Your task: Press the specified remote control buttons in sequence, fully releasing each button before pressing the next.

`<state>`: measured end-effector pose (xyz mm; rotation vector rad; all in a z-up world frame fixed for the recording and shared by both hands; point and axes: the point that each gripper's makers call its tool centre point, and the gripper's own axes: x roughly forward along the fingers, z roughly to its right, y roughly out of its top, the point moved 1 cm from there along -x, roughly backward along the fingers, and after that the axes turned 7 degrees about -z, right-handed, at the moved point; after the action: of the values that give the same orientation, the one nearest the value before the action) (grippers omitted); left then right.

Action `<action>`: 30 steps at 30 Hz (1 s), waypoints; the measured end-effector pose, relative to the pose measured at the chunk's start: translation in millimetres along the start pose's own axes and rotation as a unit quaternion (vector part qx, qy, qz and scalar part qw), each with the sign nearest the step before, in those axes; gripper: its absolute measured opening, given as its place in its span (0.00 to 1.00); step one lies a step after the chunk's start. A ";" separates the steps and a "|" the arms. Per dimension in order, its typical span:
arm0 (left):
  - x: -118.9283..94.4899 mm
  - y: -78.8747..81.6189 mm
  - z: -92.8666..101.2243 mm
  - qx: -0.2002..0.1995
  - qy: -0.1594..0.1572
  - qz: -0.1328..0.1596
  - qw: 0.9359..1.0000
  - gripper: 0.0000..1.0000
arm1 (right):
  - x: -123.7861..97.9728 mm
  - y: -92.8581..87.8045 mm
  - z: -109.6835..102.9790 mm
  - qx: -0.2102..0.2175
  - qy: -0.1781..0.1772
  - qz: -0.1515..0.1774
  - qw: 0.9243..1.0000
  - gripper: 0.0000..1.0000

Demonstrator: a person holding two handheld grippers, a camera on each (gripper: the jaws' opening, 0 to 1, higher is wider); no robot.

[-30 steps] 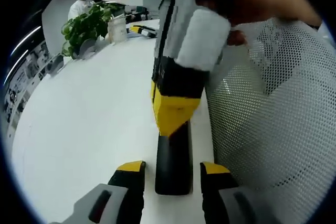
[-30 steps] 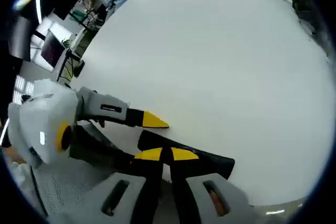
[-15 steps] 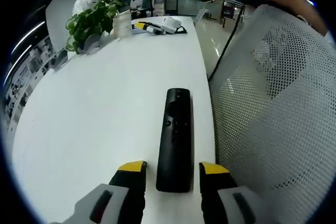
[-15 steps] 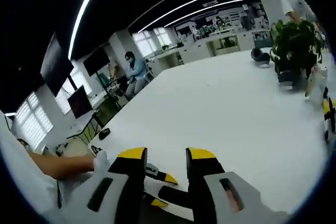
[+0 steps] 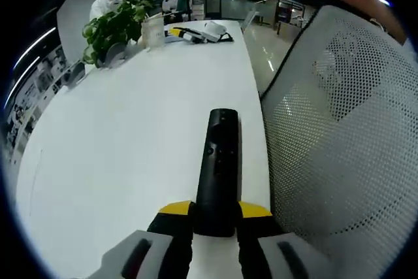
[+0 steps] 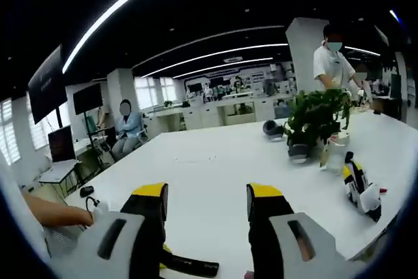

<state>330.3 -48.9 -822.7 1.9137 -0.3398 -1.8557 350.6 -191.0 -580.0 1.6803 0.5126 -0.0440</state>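
A long black remote [image 5: 219,168] lies on the white table [image 5: 117,148], its buttons facing up and its far end pointing away from me. My left gripper [image 5: 215,217] is shut on the remote's near end, a yellow-tipped jaw against each long side. My right gripper [image 6: 208,200] is held up above the table, open, with nothing between its jaws. Part of the remote [image 6: 191,268] shows as a dark strip low between the right gripper's jaws. A person's hand [image 6: 59,213] is at the left of the right gripper view.
A white mesh chair back [image 5: 339,135] stands close along the table's right edge. A potted plant [image 5: 112,27] and a clear bottle [image 6: 333,153] stand at the far end with a yellow-and-black tool [image 6: 359,186]. People [image 6: 125,129] are in the room beyond.
My right gripper lifted off the remote, opened, and rose to look across the room. My left gripper's jaws closed in on the remote's near end.
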 end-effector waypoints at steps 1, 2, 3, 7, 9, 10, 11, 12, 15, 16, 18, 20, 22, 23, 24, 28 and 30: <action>-0.4 -0.1 0.0 0.000 0.000 0.001 1.000 0.25 | -0.5 0.0 5.5 -0.007 -0.019 0.006 1.000 0.56; -0.6 -0.2 0.0 0.001 0.000 0.002 1.000 0.25 | -1.9 -0.5 9.3 -0.017 -0.031 0.007 0.999 0.58; -0.7 -0.2 0.0 0.001 0.000 0.003 1.000 0.25 | -2.4 -0.1 13.7 -0.027 -0.045 0.014 0.999 0.61; -0.5 0.2 -0.2 0.007 -0.003 0.001 1.000 0.25 | -1.9 -4.3 19.6 -0.036 -0.060 0.020 0.997 0.75; -0.1 0.3 -0.3 0.010 -0.004 -0.001 1.000 0.25 | -2.8 -6.3 22.7 -0.044 -0.072 0.027 0.996 0.81; -0.1 0.3 -0.4 0.011 -0.004 -0.001 1.000 0.24 | -3.6 -7.0 22.8 -0.044 -0.075 0.028 0.996 0.83; 0.0 0.1 -0.5 0.011 -0.004 -0.001 1.000 0.24 | -3.0 -7.6 23.8 -0.046 -0.079 0.032 0.995 0.84; -0.1 0.0 -0.7 0.010 -0.005 0.001 1.000 0.24 | -3.4 -7.4 25.2 -0.046 -0.084 0.034 0.995 0.87; -0.5 0.1 0.0 0.007 -0.003 0.003 1.000 0.25 | -3.6 -3.9 27.8 -0.048 -0.094 0.045 0.993 0.92; -0.4 0.1 -0.2 0.002 -0.001 0.004 1.000 0.25 | -4.1 -3.7 28.6 -0.049 -0.097 0.047 0.993 0.94; -0.5 0.3 0.0 -0.001 0.001 0.005 1.000 0.24 | -2.6 -5.7 31.1 -0.049 -0.102 0.046 0.993 0.95; -0.5 0.1 0.1 -0.003 0.001 0.007 1.000 0.24 | -2.7 -7.2 34.1 -0.046 -0.105 0.042 0.993 0.95; -0.2 0.0 -0.2 -0.002 0.002 0.006 1.000 0.24 | -4.6 -6.8 36.3 -0.047 -0.111 0.044 0.992 0.94; 0.1 0.0 -0.2 -0.001 0.001 0.006 1.000 0.24 | -4.7 -7.1 37.5 -0.047 -0.113 0.043 0.992 0.93; 0.1 -0.1 -0.1 0.004 0.000 0.005 1.000 0.24 | -4.2 -7.6 38.9 -0.045 -0.115 0.040 0.992 0.93; 0.0 0.1 -0.5 0.009 -0.003 0.003 1.000 0.23 | -4.6 -8.7 41.0 -0.044 -0.117 0.037 0.991 0.94; -0.3 0.0 -0.8 0.008 -0.005 0.000 1.000 0.23 | -3.6 -10.7 41.9 -0.046 -0.120 0.030 0.991 0.93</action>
<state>331.0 -48.6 -822.4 1.9168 -0.3590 -1.8685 354.3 -231.0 -596.6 1.5733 0.2792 -0.1737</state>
